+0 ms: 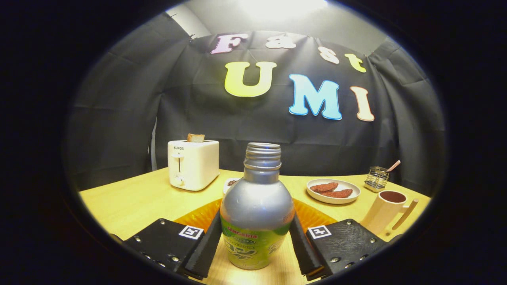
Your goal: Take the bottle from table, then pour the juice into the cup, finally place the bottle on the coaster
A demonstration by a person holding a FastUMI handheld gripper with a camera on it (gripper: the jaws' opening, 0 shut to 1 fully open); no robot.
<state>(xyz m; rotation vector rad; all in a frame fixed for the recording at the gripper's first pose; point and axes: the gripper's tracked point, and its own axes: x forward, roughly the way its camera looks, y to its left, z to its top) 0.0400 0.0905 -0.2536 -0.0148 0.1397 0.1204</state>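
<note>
A silver bottle (256, 206) with a green label and no cap stands upright between my fingers. My gripper (255, 217) is shut on it, with the left finger (206, 245) and the right finger (303, 245) pressing its sides at label height. An orange coaster (197, 215) lies on the wooden table (130, 204) just behind the bottle and shows on both sides of it. I cannot tell whether the bottle's base rests on the table. A beige cup (386, 211) with a handle stands beyond my right finger, dark inside.
A white toaster (193, 164) with a slice of bread stands at the back left. A white plate (333, 191) with brown pieces of food lies at the back right, a wire holder (376, 179) beside it. A small dish (230, 183) peeks out behind the bottle.
</note>
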